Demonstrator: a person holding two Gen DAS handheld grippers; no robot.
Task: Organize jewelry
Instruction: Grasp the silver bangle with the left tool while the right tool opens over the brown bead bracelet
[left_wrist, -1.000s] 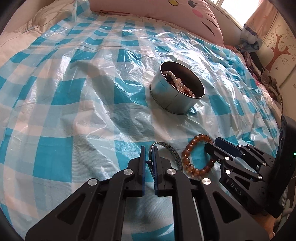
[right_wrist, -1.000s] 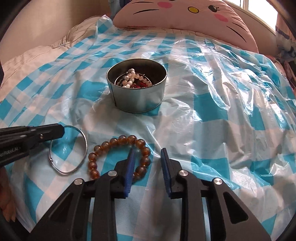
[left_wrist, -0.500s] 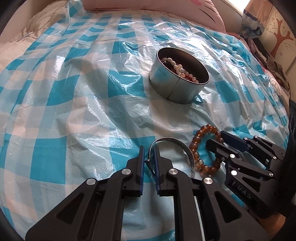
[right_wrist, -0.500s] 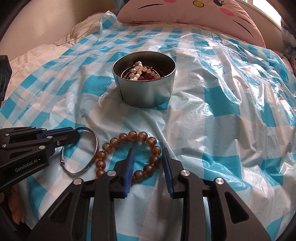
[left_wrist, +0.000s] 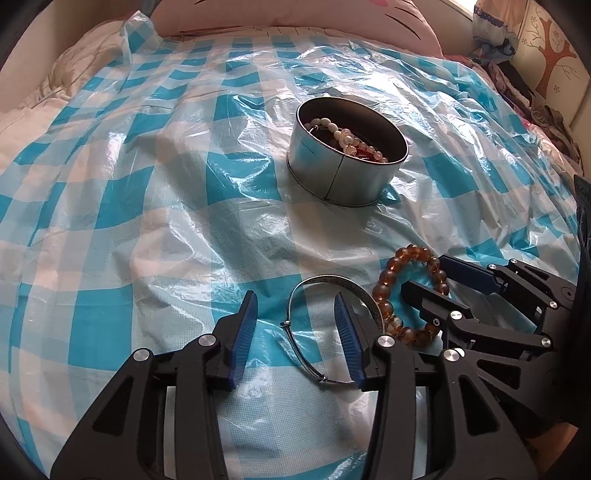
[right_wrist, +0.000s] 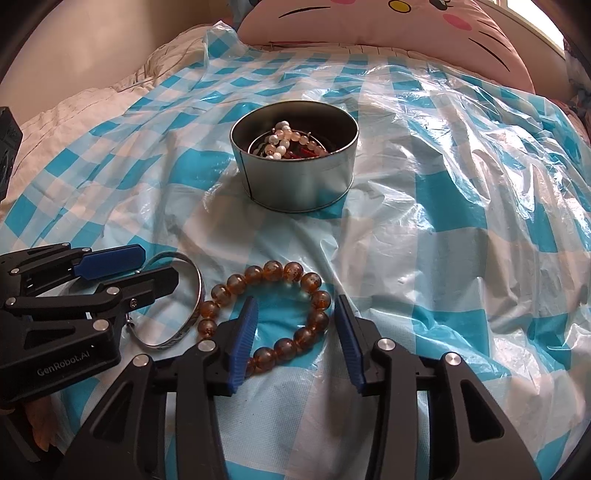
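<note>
A bed is covered by a crinkled blue-and-white checked plastic sheet (left_wrist: 155, 221), with a pink cat-face pillow (right_wrist: 388, 33) at its far end. A round metal tin (right_wrist: 295, 177) sits on the sheet, holding a pearl strand (right_wrist: 284, 142) and some red pieces. Nearer the cameras, the left claw (left_wrist: 293, 328) is spread wide, holding nothing; a thin silver bangle (left_wrist: 325, 291) lies on the sheet between its blue pads. Just to the right, touching the bangle, lies an amber bead bracelet (right_wrist: 273, 273). The right claw (right_wrist: 295, 332) is also wide open and empty, its pads straddling the bracelet's near side.
</note>
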